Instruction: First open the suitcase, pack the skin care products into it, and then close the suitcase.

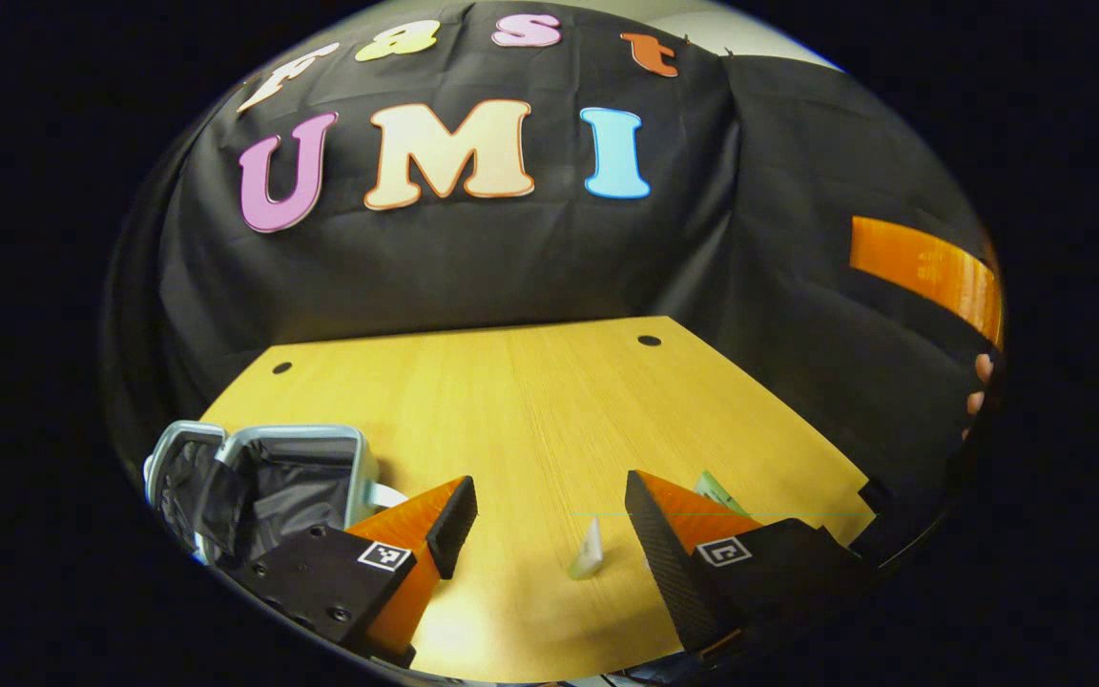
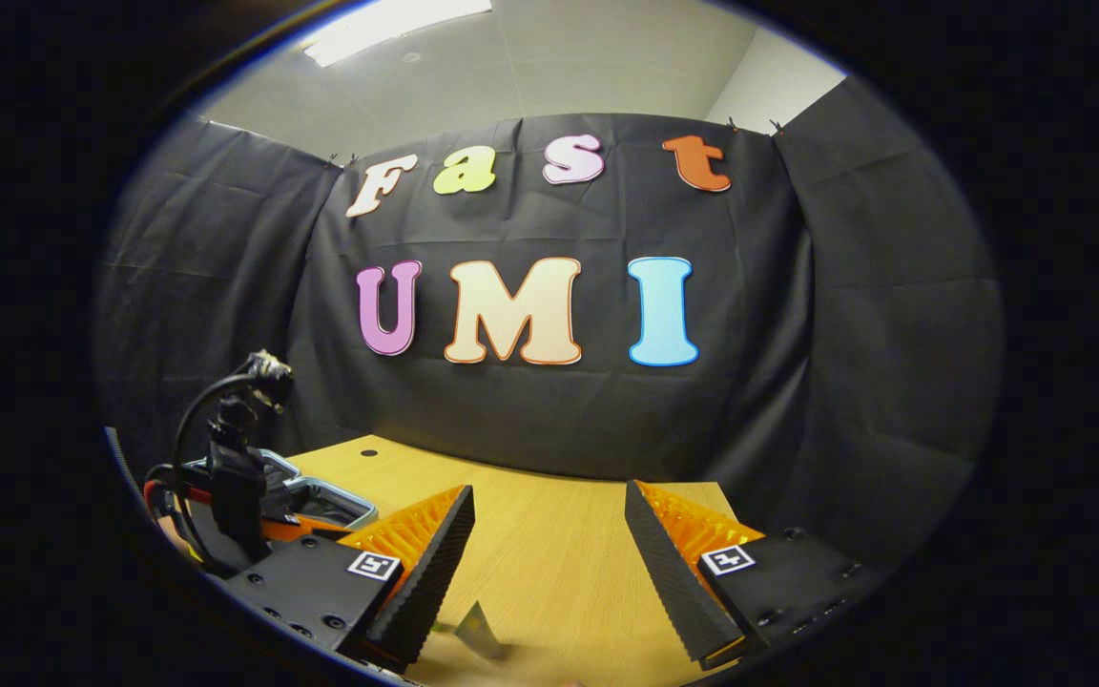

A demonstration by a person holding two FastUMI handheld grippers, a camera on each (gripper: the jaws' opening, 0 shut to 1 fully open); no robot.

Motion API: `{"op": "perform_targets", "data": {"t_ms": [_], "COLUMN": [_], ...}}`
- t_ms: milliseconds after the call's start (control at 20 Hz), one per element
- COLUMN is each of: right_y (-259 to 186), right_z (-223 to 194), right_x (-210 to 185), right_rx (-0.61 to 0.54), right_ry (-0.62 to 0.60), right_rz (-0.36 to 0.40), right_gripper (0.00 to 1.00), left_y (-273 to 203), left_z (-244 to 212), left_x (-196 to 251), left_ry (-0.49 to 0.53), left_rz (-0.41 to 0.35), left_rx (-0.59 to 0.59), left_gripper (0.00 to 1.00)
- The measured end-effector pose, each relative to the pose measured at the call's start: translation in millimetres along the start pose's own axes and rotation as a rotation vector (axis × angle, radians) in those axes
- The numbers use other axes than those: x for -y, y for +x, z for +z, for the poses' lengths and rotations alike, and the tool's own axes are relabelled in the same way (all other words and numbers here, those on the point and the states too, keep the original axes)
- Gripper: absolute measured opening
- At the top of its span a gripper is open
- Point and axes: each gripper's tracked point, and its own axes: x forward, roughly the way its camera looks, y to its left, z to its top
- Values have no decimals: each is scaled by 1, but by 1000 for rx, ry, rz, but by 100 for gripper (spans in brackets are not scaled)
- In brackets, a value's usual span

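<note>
The wooden bench [image 1: 549,401] stretches ahead of both tongs. On it, to the left of the left tongs [image 1: 549,520], stands the suitcase [image 1: 263,482], open, with its dark lining showing; in the right gripper view it lies beyond the left finger, partly hidden by the other gripper and its cable. The left tongs are spread wide and grip nothing. Between their fingers, nearer the right one, a small pale sachet [image 1: 589,551] stands on the bench, and a greenish packet [image 1: 721,493] peeks out just behind the right finger. The right tongs [image 2: 549,563] are likewise spread and empty; just inside their left finger sits a small packet [image 2: 479,630], perhaps a skin care sachet, too blurred to tell.
</note>
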Motion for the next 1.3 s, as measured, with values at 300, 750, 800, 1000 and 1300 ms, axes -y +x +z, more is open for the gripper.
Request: {"op": "perform_targets", "data": {"t_ms": [300, 750, 800, 1000, 1300], "right_y": [-2, 3, 3, 3, 8], "right_z": [-16, -62, -69, -98, -155], "right_x": [5, -20, -24, -42, -61], "right_rx": [-40, -129, -141, -175, -266], "right_ry": [-22, -11, -10, -41, -48], "right_rz": [14, 94, 108, 167, 225], "right_gripper": [98, 98, 98, 98, 98], "left_y": [16, 46, 48, 49, 25], "left_z": [-55, -93, -92, -89, -68], "left_x": [22, 29, 31, 26, 11], "left_ry": [-70, -149, -171, -189, -192], "left_rz": [-50, -76, -86, -92, -61], "left_rx": [-131, -236, -229, -243, -235], "left_gripper": [89, 29, 18, 12, 9]}}
